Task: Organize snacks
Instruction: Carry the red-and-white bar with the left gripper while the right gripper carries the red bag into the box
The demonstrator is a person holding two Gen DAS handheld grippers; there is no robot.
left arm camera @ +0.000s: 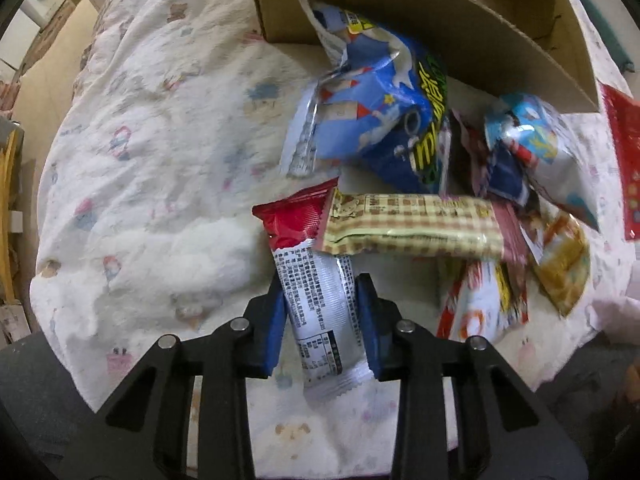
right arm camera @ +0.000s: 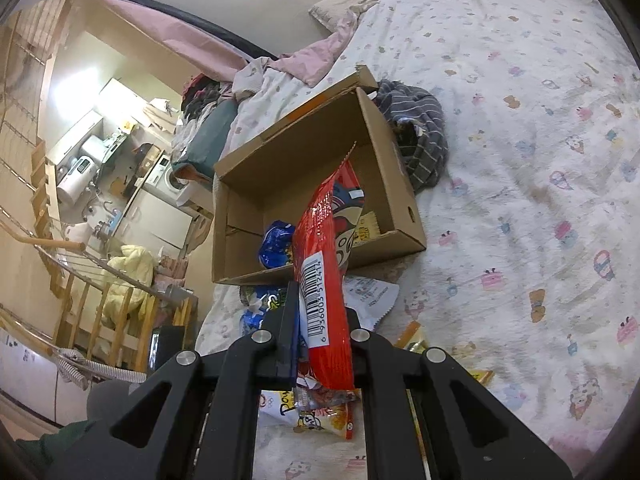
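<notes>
My left gripper [left arm camera: 320, 292] is shut on a red and silver snack bar [left arm camera: 316, 280] that points away along the fingers, low over the bedspread. Its red end touches a checked yellow bar [left arm camera: 412, 224]. A blue chip bag [left arm camera: 380, 116] and several small packets [left arm camera: 536, 160] lie beyond, in front of the cardboard box [left arm camera: 460, 32]. My right gripper [right arm camera: 320, 308] is shut on a red snack bag [right arm camera: 326, 276] with a barcode, held upright in front of the open cardboard box [right arm camera: 320, 152]. A blue packet [right arm camera: 276, 242] lies inside the box.
The patterned bedspread [left arm camera: 160, 160] spreads wide to the left in the left wrist view and to the right [right arm camera: 520, 180] in the right wrist view. A grey striped garment [right arm camera: 420, 132] lies beside the box. Loose packets [right arm camera: 320, 420] lie under the right gripper. A wooden railing [right arm camera: 120, 300] edges the bed.
</notes>
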